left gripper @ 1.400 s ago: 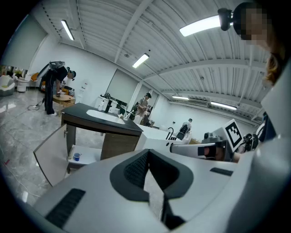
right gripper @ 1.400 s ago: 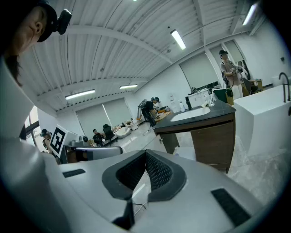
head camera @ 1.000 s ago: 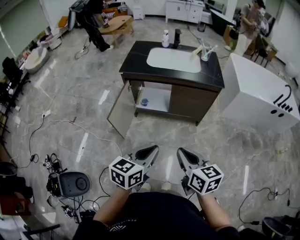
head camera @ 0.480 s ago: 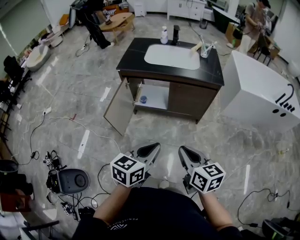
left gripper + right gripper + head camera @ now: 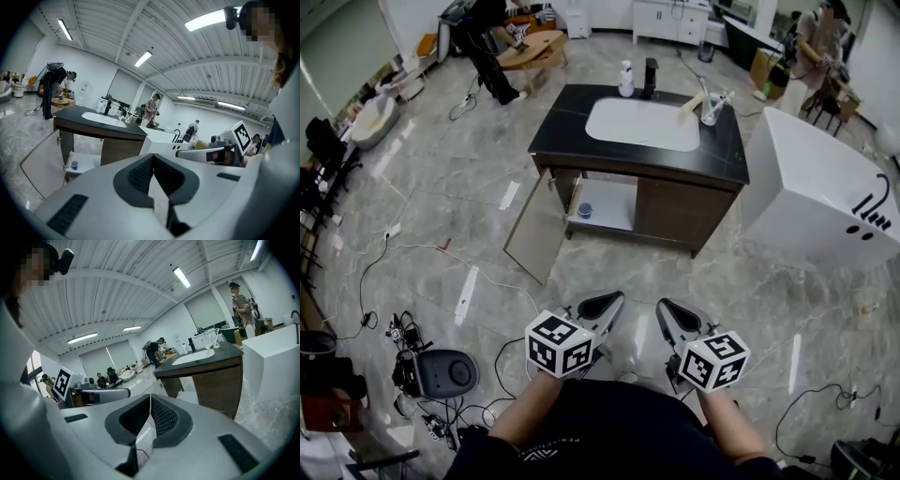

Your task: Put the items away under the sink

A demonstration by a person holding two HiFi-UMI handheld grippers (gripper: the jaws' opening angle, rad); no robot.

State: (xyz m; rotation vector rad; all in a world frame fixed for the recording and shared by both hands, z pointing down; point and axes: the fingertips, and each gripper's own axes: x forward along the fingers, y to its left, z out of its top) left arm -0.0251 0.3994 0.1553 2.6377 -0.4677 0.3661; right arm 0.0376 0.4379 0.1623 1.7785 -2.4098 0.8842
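Observation:
A dark sink cabinet with a black counter and white basin stands across the floor ahead of me. Its left door hangs open onto a white shelf holding a small blue cup. On the counter stand a white pump bottle, a black dispenser and a cup of toothbrushes. My left gripper and right gripper are side by side near my body, both shut with nothing in them, far from the cabinet. The left gripper view shows the open door and blue cup.
A white bathtub stands right of the cabinet. Cables and a grey device lie on the marble floor at my left. People stand at the back by a wooden table and at the far right.
The head view has shifted slightly, with the cabinet a little lower in the picture. Both grippers stay shut and side by side, a touch lower in the frame.

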